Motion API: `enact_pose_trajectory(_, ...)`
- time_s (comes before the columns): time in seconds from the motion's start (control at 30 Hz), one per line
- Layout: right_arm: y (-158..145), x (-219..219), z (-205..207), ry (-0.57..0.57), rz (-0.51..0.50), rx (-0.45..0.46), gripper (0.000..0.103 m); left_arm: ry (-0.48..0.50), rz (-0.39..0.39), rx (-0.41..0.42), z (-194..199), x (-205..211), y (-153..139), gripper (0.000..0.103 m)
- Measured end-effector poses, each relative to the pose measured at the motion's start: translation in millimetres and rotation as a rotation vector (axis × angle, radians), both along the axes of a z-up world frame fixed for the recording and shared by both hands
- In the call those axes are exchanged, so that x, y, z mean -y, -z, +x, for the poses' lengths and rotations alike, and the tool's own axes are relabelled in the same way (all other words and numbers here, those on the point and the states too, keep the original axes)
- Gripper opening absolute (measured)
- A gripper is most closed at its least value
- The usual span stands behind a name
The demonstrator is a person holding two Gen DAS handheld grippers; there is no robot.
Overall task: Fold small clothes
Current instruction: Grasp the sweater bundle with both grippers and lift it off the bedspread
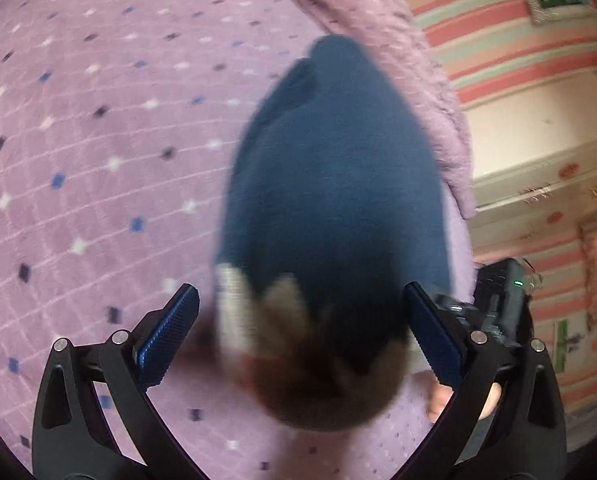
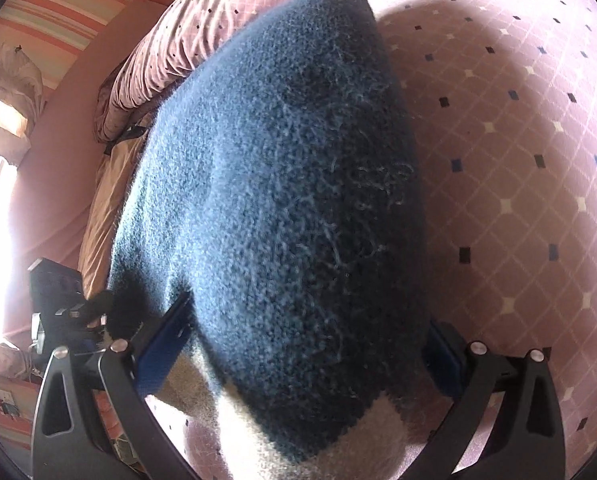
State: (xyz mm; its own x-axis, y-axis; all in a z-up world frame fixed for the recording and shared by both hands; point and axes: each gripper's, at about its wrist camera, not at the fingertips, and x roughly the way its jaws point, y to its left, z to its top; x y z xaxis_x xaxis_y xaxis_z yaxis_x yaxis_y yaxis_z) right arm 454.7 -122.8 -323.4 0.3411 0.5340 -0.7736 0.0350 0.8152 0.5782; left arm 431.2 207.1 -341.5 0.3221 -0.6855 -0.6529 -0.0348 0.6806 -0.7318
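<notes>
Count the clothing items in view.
1: a dark blue knitted garment with cream and brown trim, lying on the purple diamond-patterned bedspread. Others may be hidden beneath it.

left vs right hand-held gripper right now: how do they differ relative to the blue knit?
The left hand-held gripper hangs above the blue knit garment, fingers spread wide either side, view motion-blurred. The right hand-held gripper sits low, close against the garment, view sharp; its fingers are also spread, cloth covering their tips. Shared: blue pads, both open, neither pinching, the same lilac bedspread beneath.
</notes>
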Motion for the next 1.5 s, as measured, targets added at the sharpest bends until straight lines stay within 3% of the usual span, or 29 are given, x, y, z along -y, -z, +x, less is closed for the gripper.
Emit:
enact_pose_trajectory(0.13, 2, 5, 0, -0.010, -0.003, -0.001, 0.102, -0.022, -0.177, -0.062, 3, -8, 26, 0.100)
enact_pose_trajectory(0.27, 4, 7, 0, -0.013, -0.001, 0.001, 0.102, -0.019, -0.339, -0.065, 13, -4, 38, 0.100)
enact_pose_trajectory(0.37, 6, 10, -1, -0.010, 0.004, 0.001, 0.102, 0.012, -0.410, -0.086, 17, 8, 37, 0.100)
enact_pose_trajectory(0.53, 6, 12, -3, -0.012, 0.003, 0.001, 0.102, 0.080, -0.224, -0.086, 20, 36, 23, 0.100)
enact_pose_trajectory(0.67, 6, 10, -3, -0.002, -0.013, 0.001, 0.102, 0.119, 0.006, -0.088, 27, 69, 14, 0.100)
enact_pose_trajectory(0.77, 4, 6, 0, 0.004, -0.037, -0.004, 0.102, 0.108, 0.069, -0.079, 28, 76, 6, 0.099)
enact_pose_trajectory(1.0, 2, -1, 11, 0.004, -0.100, -0.026, 0.101, 0.088, 0.125, -0.092, 45, 88, 2, 0.096)
enact_pose_trajectory(1.07, -2, -4, 11, 0.000, -0.137, -0.015, 0.095, 0.098, 0.153, -0.073, 55, 99, 1, 0.088)
enact_pose_trajectory(1.17, -8, -9, 8, 0.002, -0.181, -0.003, 0.084, 0.141, 0.312, 0.033, 51, 120, -19, 0.074)
enact_pose_trajectory(1.23, -12, -13, 5, -0.007, -0.223, 0.014, 0.079, 0.148, 0.371, 0.066, 48, 130, -27, 0.069)
enact_pose_trajectory(1.37, -16, -13, 6, -0.003, -0.240, 0.018, 0.075, 0.141, 0.416, 0.086, 45, 134, -34, 0.058)
enact_pose_trajectory(1.5, -23, -11, 0, 0.002, -0.261, 0.054, 0.068, 0.148, 0.516, 0.157, 36, 150, -48, 0.049)
